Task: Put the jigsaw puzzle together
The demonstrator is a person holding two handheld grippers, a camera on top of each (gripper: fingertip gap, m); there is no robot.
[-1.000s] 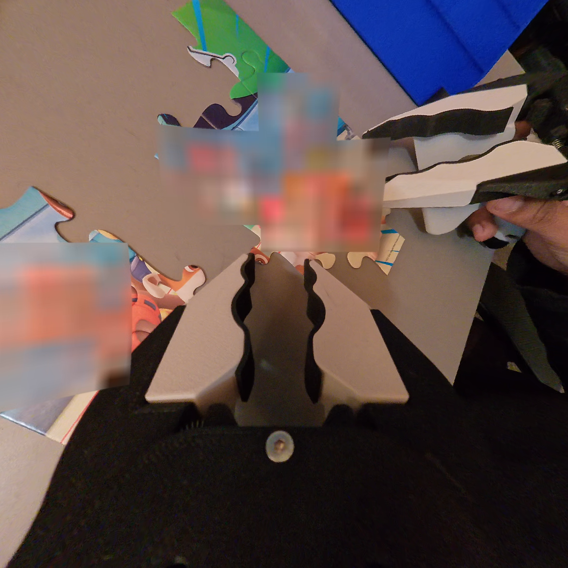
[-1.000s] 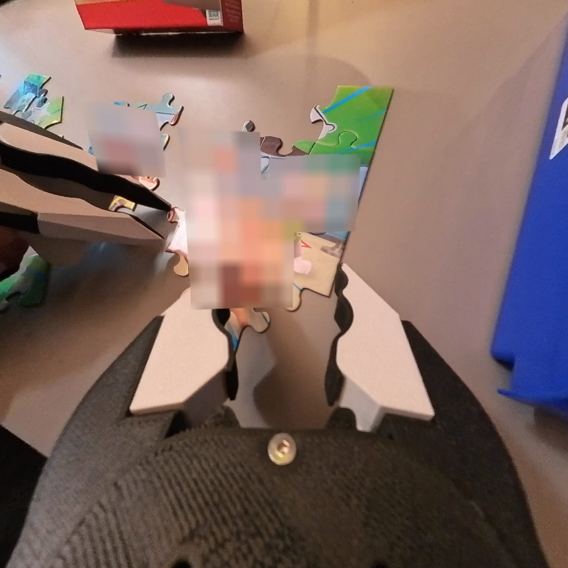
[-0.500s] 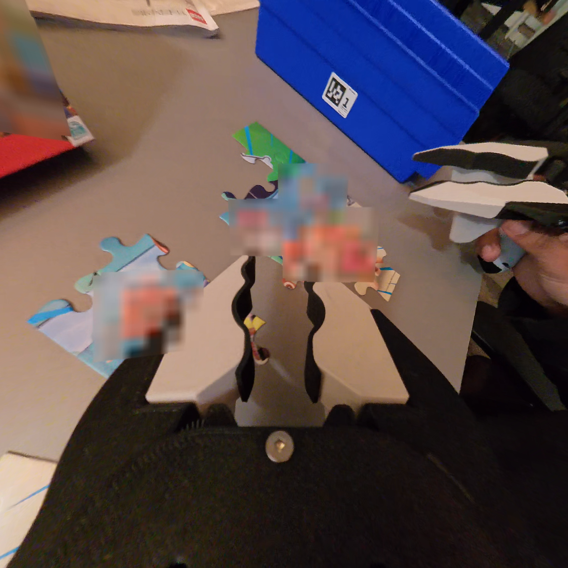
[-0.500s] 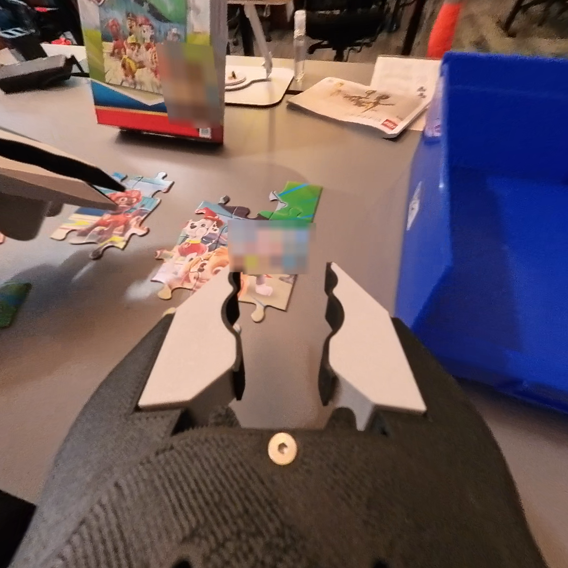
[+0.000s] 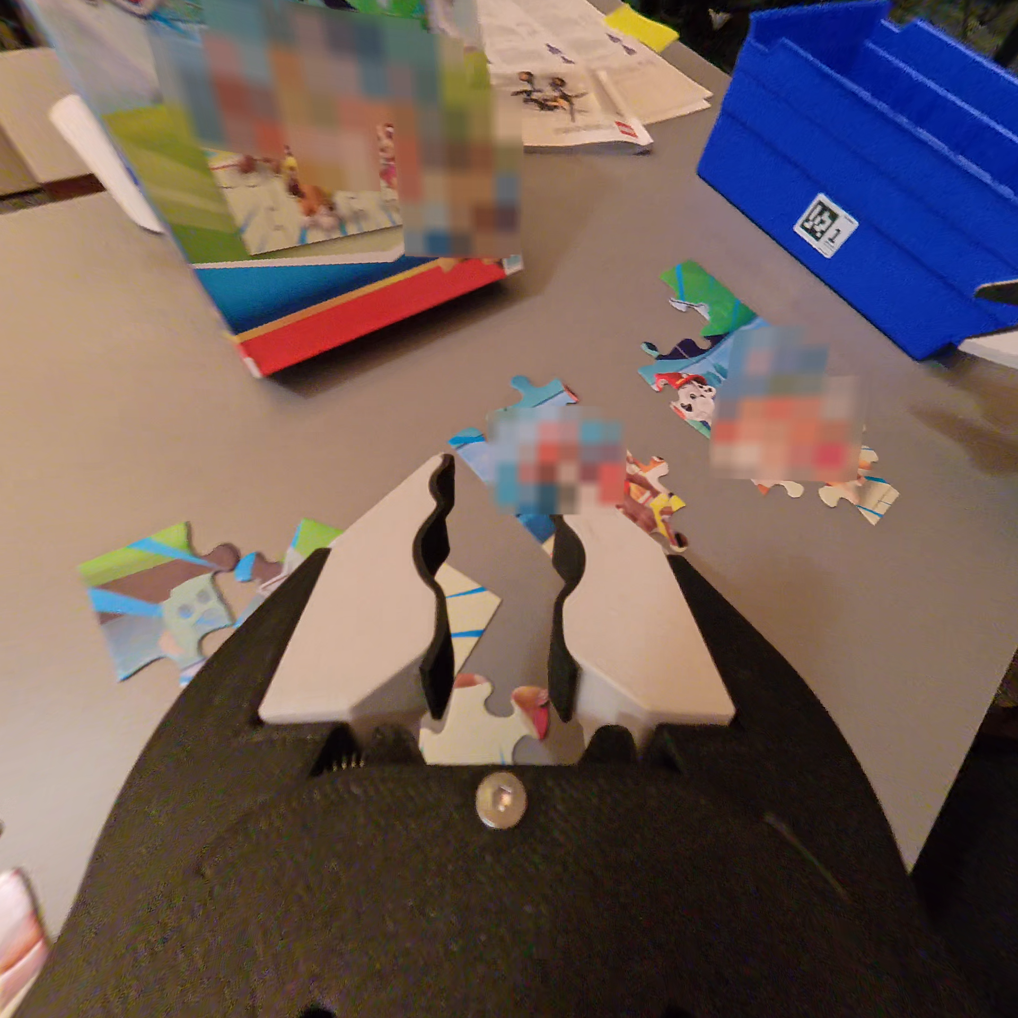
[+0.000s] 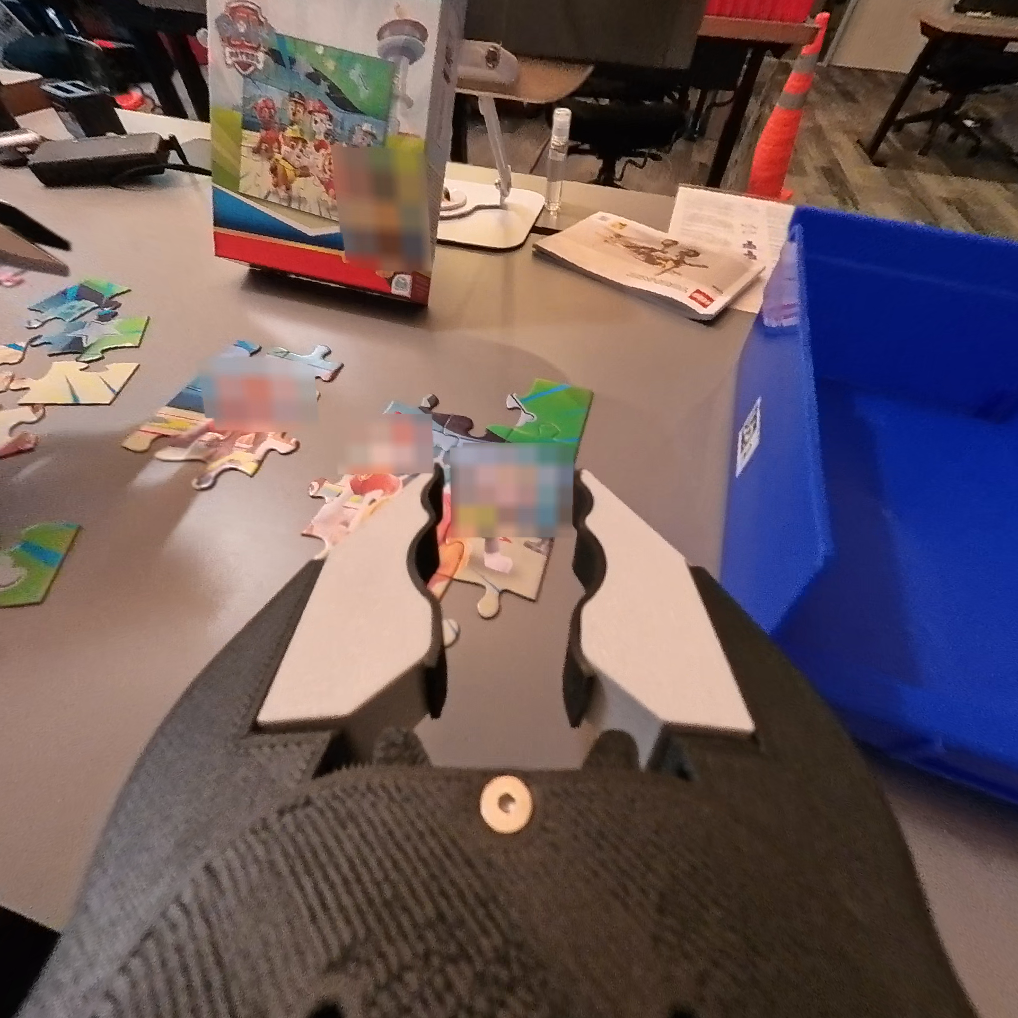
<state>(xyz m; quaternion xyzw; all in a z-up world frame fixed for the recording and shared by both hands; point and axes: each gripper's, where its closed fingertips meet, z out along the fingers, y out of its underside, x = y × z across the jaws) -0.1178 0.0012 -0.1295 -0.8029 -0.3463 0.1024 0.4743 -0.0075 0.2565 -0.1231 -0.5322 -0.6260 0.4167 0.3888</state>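
My left gripper (image 5: 501, 490) is open and holds nothing. It hovers above the grey table (image 5: 275, 440), over loose puzzle pieces: a small joined cluster (image 5: 650, 496) just ahead of its tips, a white piece (image 5: 485, 716) beneath its fingers, and a green and brown piece (image 5: 154, 595) to the left. My right gripper (image 6: 509, 476) is open and empty, above the near edge of the larger joined puzzle section (image 6: 545, 418), which also shows in the left wrist view (image 5: 699, 308). The left gripper's fingertip (image 6: 33, 242) shows at the far left of the right wrist view.
An upright puzzle box (image 6: 325, 154) stands at the back of the table, also in the left wrist view (image 5: 308, 182). A blue bin (image 6: 881, 496) stands at the right, close to my right gripper. Booklets (image 6: 650, 264) lie behind. More loose pieces (image 6: 82, 341) lie at the left. Some 30 cm of space lies between my two pairs of fingers. The white piece (image 5: 485, 716) is about 11 cm from my left fingertips and 30 cm from my right.
Both grippers have lifted and drawn back from the joined puzzle section, so more of the table shows. The right jaws have narrowed but stay open. Nothing was taken hold of.
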